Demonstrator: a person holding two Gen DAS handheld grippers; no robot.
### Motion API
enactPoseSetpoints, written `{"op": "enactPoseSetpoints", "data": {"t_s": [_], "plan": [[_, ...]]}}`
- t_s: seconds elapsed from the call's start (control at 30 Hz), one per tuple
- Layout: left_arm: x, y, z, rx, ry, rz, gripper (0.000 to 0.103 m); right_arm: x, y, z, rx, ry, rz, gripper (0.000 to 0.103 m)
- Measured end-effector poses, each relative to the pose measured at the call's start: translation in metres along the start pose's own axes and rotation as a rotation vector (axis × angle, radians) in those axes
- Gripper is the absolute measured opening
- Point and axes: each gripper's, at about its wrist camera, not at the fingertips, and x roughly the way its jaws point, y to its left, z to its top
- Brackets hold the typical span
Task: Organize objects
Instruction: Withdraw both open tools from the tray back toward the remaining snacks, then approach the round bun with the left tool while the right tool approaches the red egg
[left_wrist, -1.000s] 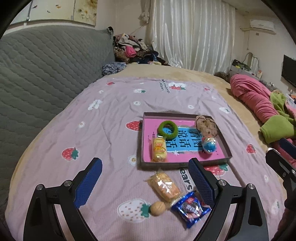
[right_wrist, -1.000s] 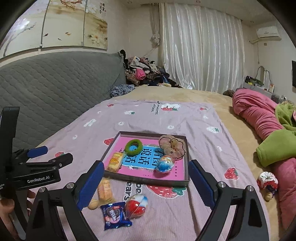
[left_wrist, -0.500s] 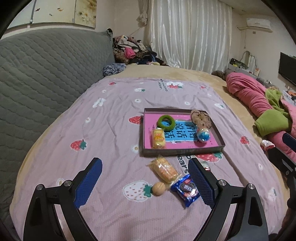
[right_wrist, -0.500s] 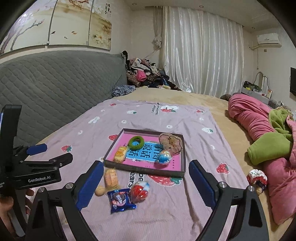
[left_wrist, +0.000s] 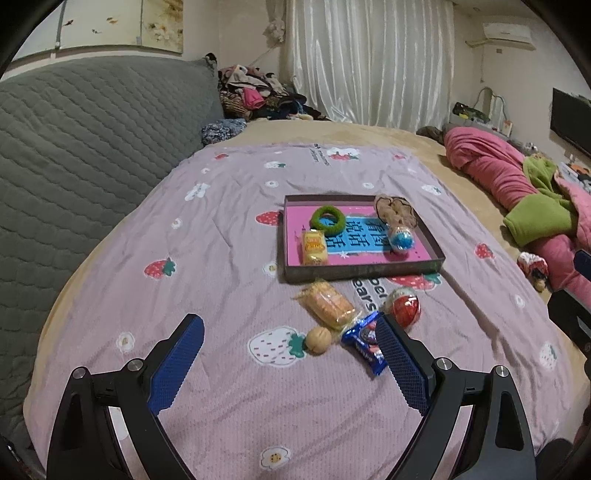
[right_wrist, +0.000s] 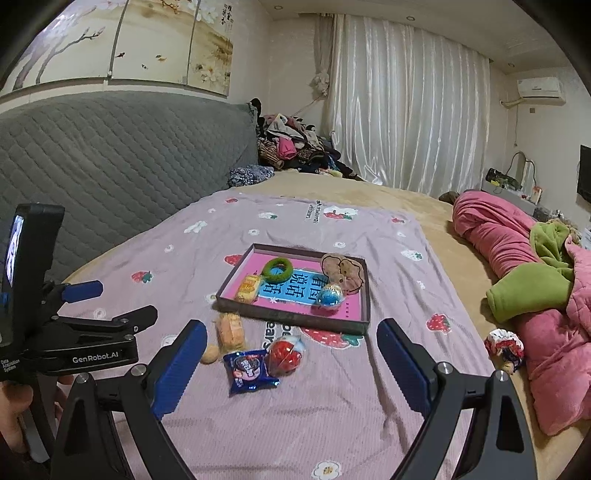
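A shallow box with a pink bottom (left_wrist: 364, 272) (right_wrist: 295, 318) lies on the lilac strawberry sheet. It holds a green ring (left_wrist: 328, 220), a yellow snack pack (left_wrist: 314, 246), a blue egg (left_wrist: 402, 238) and a brown scrunchie (left_wrist: 397, 212). In front of the box lie an orange cracker pack (left_wrist: 328, 304) (right_wrist: 230, 331), a walnut (left_wrist: 318, 340) (right_wrist: 209, 353), a blue cookie packet (left_wrist: 364, 343) (right_wrist: 248, 370) and a red egg (left_wrist: 405, 311) (right_wrist: 285, 354). My left gripper (left_wrist: 288, 363) is open and empty, short of these loose items. My right gripper (right_wrist: 290, 369) is open too, nothing held.
A grey quilted headboard (left_wrist: 85, 147) runs along the left. Pink and green bedding (right_wrist: 535, 280) is piled at the right, with a small red-and-white item (right_wrist: 504, 345) beside it. Clothes (right_wrist: 291, 147) are heaped at the far end before white curtains.
Both grippers have drawn back from the box, so the box and loose items look smaller and farther. The red egg has come into the left view. Both stay open.
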Motion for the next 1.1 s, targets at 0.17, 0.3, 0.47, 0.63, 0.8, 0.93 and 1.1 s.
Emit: {"op": "enactPoseSetpoints", "data": {"t_s": [0.17,0.3,0.47,0.63,0.8,0.93,1.1], "plan": [[0.003,-0.002,-0.01,0.01,0.007,0.002,0.094,0.0,0.003,-0.007,-0.004,0.017,-0.004,0.094],[0.011,-0.001,-0.018,0.01,0.029,0.001,0.094,0.005,0.004,-0.012,-0.002,0.036,-0.01,0.094],[0.021,-0.003,-0.025,0.015,0.047,0.005,0.094,0.015,0.004,-0.017,-0.007,0.057,-0.013,0.094],[0.031,-0.003,-0.031,0.021,0.063,0.007,0.094,0.024,0.003,-0.022,-0.009,0.072,-0.014,0.094],[0.043,-0.004,-0.039,0.024,0.088,0.009,0.094,0.033,0.001,-0.027,-0.004,0.09,-0.015,0.094],[0.048,-0.007,-0.043,0.036,0.099,0.013,0.094,0.04,0.001,-0.03,-0.007,0.102,-0.014,0.094],[0.053,-0.01,-0.046,0.05,0.1,0.01,0.094,0.048,0.001,-0.034,-0.012,0.111,-0.016,0.094]]}}
